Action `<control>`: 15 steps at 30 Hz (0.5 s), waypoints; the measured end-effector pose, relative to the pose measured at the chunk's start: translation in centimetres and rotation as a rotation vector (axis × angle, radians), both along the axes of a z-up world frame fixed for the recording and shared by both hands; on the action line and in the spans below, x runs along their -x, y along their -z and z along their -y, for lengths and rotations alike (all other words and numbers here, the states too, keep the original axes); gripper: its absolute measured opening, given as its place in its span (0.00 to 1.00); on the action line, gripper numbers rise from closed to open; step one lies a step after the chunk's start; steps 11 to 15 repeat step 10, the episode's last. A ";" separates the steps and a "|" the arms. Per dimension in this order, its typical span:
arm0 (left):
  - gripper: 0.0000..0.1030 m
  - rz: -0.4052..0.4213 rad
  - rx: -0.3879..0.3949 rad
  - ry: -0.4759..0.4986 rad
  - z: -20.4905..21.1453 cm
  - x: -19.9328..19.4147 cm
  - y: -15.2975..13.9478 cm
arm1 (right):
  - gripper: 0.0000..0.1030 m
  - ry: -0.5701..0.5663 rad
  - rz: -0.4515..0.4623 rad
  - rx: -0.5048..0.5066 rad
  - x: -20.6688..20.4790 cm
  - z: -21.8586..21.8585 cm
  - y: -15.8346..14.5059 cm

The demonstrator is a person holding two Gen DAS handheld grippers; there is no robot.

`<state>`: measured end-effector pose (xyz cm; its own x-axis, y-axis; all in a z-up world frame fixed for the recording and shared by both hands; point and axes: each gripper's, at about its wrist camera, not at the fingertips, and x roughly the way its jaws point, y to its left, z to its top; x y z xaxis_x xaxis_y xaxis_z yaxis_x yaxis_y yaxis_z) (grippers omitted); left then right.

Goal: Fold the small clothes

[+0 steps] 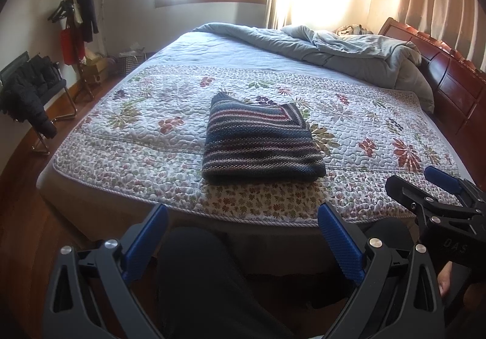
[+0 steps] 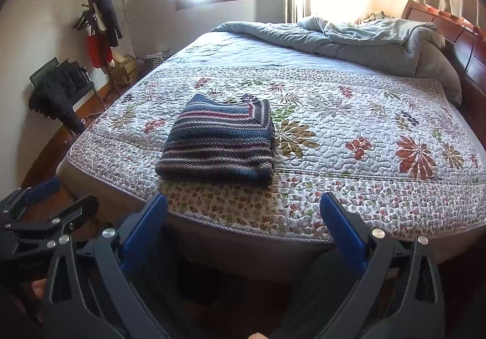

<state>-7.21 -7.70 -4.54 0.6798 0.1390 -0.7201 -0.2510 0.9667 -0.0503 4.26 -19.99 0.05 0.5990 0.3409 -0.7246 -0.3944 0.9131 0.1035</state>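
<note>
Ahead of both empty, wide-open tongs, left [image 1: 243, 235] and right [image 2: 243, 226], your folded striped sweater [image 1: 261, 144] lies on the bed [image 1: 379, 132]. Soft, thick, floppy knit; grip its near folded edge.

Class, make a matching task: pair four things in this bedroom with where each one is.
Things:
1. sweater
2. duvet
3. jacket
4. red bag

Places:
A. on the coat stand
B. over the chair
C. bunched by the headboard
D. folded on the quilt, near the bed's front edge

Pairs: 1-D, 2-C, 3-B, 4-A
</note>
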 end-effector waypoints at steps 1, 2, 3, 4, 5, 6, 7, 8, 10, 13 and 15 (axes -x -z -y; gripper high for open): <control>0.96 -0.001 0.000 -0.002 0.0 0.0 0.0 | 0.97 -0.001 -0.001 -0.001 0.0 0.0 0.0; 0.96 -0.002 -0.002 -0.004 0.0 0.0 0.0 | 0.97 -0.001 -0.002 0.000 0.0 0.0 0.0; 0.96 -0.004 -0.002 -0.005 0.0 0.0 -0.1 | 0.97 -0.002 -0.002 0.001 0.1 -0.1 0.1; 0.96 -0.005 -0.002 -0.007 -0.1 0.0 -0.1 | 0.97 -0.002 -0.004 0.001 0.0 -0.1 0.1; 0.96 -0.006 -0.001 -0.010 -0.1 0.1 -0.1 | 0.97 -0.002 -0.004 0.001 0.1 -0.1 0.1; 0.96 -0.007 -0.001 -0.012 -0.2 0.1 -0.1 | 0.97 -0.002 -0.004 0.001 0.1 -0.2 0.1; 0.96 -0.007 0.001 -0.014 -0.2 0.2 -0.1 | 0.97 -0.003 -0.003 0.000 0.1 -0.2 0.1; 0.96 -0.006 0.003 -0.016 -0.3 0.2 -0.1 | 0.97 -0.003 -0.002 -0.002 0.1 -0.2 0.1; 0.96 -0.006 0.002 -0.020 -0.4 0.3 -0.1 | 0.97 -0.004 -0.001 -0.002 0.1 -0.2 0.1; 0.96 -0.006 0.002 -0.020 -0.4 0.3 -0.1 | 0.97 -0.004 -0.001 -0.002 0.1 -0.2 0.1; 0.96 -0.006 0.002 -0.020 -0.4 0.3 -0.1 | 0.97 -0.004 -0.001 -0.002 0.1 -0.2 0.1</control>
